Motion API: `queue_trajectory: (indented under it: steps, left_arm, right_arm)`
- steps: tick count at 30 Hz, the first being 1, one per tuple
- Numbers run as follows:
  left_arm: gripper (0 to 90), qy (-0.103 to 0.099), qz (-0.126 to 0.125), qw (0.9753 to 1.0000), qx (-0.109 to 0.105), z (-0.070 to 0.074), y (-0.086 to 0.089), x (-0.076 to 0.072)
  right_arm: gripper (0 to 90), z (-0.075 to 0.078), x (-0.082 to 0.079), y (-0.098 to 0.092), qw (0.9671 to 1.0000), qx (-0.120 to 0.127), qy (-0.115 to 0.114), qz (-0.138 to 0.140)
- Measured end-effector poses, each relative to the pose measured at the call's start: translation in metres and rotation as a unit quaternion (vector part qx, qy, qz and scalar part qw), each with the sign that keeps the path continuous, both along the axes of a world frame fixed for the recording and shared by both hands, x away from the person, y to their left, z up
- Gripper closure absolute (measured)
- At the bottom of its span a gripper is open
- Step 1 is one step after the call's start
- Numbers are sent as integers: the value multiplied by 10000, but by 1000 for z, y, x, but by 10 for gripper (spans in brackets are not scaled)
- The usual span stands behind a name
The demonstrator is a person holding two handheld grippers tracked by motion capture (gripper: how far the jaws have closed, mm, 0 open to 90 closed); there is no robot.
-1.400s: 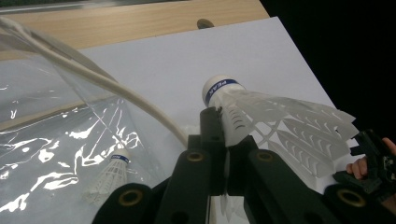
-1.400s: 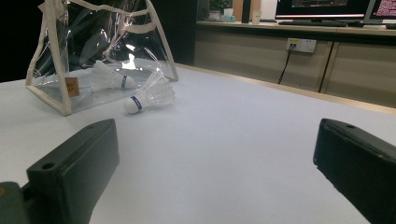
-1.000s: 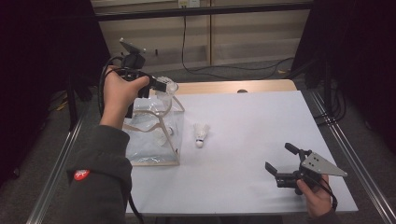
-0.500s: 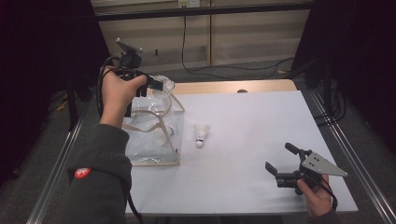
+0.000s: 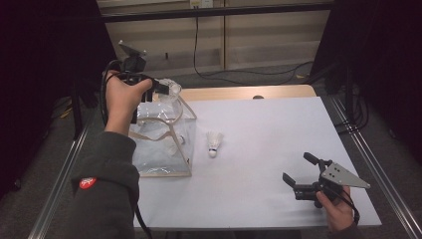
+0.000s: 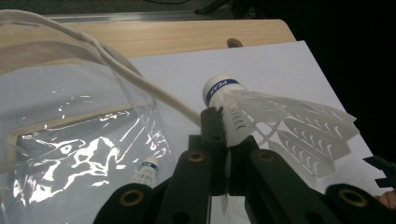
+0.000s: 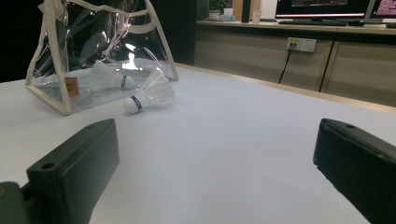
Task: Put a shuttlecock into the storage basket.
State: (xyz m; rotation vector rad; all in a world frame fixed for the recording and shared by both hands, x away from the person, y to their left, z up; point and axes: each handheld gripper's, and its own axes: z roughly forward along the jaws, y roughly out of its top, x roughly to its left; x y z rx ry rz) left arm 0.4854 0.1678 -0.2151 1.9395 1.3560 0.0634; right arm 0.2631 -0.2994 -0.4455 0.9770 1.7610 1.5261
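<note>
Left gripper clenched on a white shuttlecock by its skirt, cork forward, raised over the mouth of the clear bag, presumably for dropping inside beside another shuttlecock already there. Left forearm lifted, wrist bent. Right gripper spread wide, resting low, facing a loose shuttlecock on the white table

Bag at the surface's left, one shuttlecock inside; second shuttlecock just right of it; third shuttlecock in left tool above bag; right tool near right.
</note>
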Motion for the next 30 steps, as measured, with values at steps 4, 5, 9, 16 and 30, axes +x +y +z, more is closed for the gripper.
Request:
queue_trajectory:
  steps: [4,5,9,16,30]
  left_arm:
    - [898,-13,61,10000,-7,-1,3,1]
    - [898,-15,70,10000,-3,-2,3,1]
    - [898,-16,151,9999,13,-4,6,3]
    - [898,-37,228,9997,58,-6,12,4]
    - [898,-73,393,9991,106,-6,20,4]
  right_arm:
    - [2,0,0,0,10000,-10,-9,2]
    - [2,0,0,0,10000,3,1,-2]
    - [2,0,1,0,10000,2,2,3]
    - [2,-1,1,0,10000,7,-1,6]
    - [2,0,2,1,10000,28,6,6]
